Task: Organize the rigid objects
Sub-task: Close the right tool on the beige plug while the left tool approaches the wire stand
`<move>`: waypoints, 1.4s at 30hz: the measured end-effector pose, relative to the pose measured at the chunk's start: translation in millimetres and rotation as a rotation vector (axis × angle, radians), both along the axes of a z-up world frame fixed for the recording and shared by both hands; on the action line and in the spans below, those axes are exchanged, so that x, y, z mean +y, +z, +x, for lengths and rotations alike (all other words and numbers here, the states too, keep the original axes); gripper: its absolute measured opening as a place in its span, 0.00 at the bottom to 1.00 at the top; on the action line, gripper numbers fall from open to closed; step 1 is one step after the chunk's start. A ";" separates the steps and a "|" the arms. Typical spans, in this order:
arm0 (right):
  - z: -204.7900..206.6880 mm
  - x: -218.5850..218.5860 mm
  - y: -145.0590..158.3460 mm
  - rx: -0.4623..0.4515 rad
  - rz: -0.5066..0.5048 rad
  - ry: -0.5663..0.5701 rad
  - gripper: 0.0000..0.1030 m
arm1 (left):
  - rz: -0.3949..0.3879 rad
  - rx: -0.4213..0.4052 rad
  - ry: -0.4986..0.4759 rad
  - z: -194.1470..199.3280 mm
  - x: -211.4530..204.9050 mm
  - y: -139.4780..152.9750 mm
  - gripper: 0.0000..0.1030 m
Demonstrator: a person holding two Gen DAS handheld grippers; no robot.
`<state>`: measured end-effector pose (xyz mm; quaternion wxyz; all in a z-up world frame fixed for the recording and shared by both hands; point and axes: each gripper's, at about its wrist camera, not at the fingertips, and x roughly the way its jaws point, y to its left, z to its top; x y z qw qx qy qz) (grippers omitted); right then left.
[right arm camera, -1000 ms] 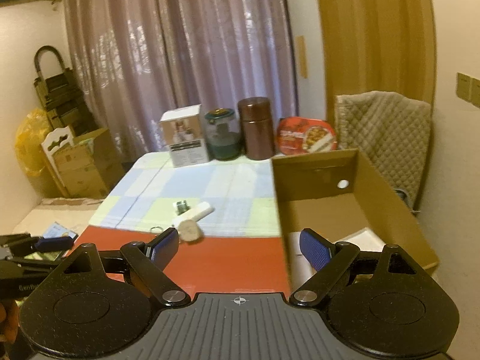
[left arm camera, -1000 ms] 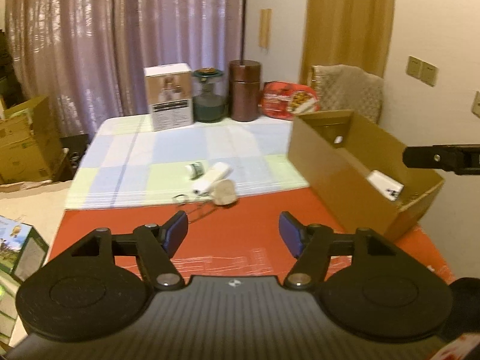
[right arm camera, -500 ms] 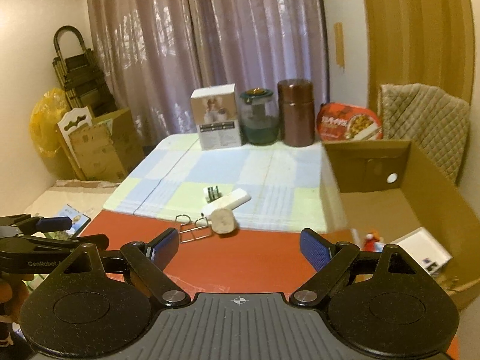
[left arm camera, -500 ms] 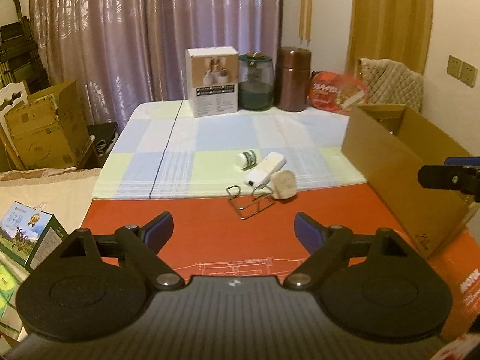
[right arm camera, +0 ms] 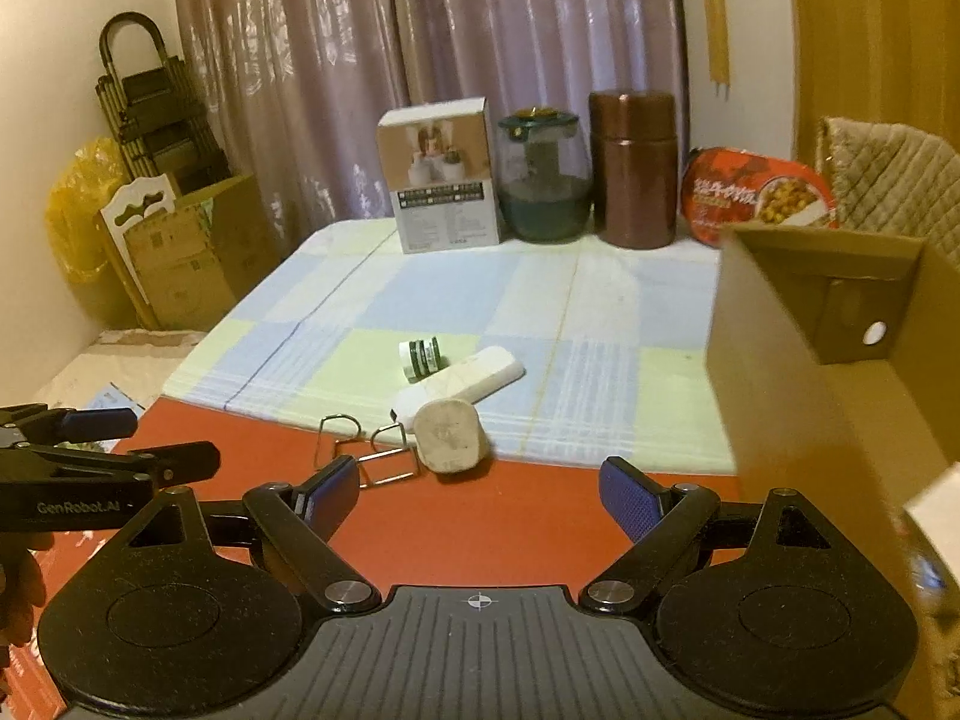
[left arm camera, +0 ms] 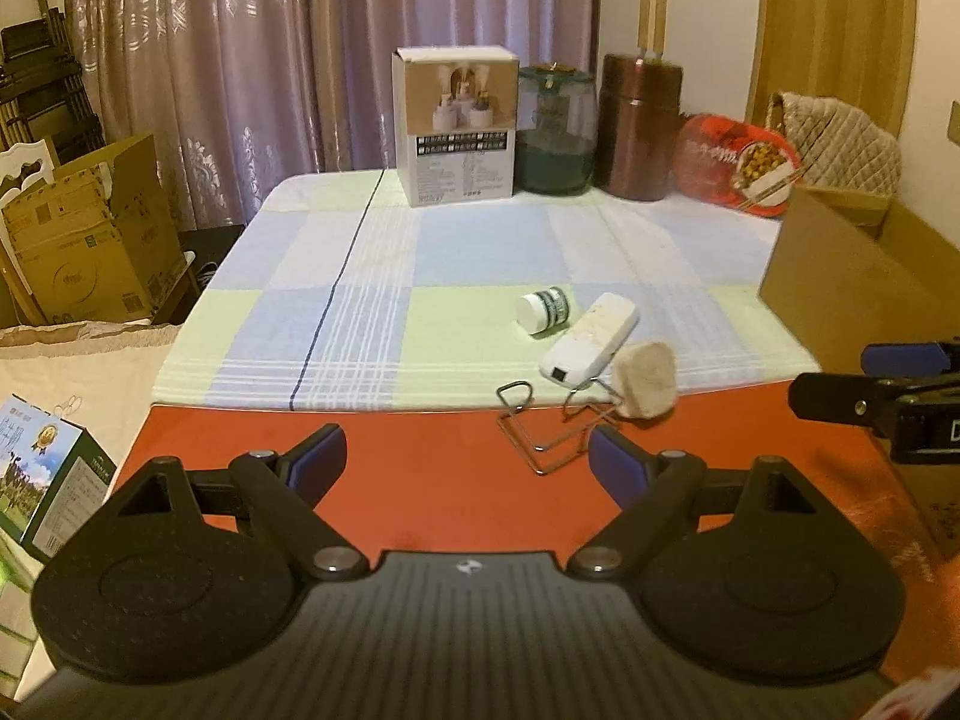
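A small cluster lies where the checked cloth meets the red mat: a white remote [left arm camera: 589, 341] [right arm camera: 465, 381], a small white-capped bottle [left arm camera: 543, 312] [right arm camera: 423, 356] on its side, a beige block [left arm camera: 645, 381] [right arm camera: 450, 435] and a wire rack [left arm camera: 555, 429] [right arm camera: 366, 450]. An open cardboard box [left arm camera: 852, 288] [right arm camera: 810, 348] stands at the right. My left gripper [left arm camera: 465, 471] is open and empty, just short of the cluster. My right gripper [right arm camera: 477, 495] is open and empty, near the block.
At the table's far end stand a white product box [left arm camera: 456, 126], a green glass jar [left arm camera: 555, 129], a brown canister [left arm camera: 642, 126] and a red noodle bowl [left arm camera: 738, 165]. Cardboard boxes [left arm camera: 90, 234] sit on the floor at left.
Both grippers have swung left, away from the cardboard box and toward the cluster. The left gripper's jaws have opened wider. Nothing was picked up.
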<state>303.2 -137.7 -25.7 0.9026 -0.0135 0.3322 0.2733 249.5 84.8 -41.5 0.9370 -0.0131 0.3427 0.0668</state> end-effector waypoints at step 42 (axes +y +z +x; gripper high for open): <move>97.6 62.9 -70.6 0.093 -0.005 0.076 0.39 | -0.098 0.075 -0.020 66.5 16.4 -46.5 0.83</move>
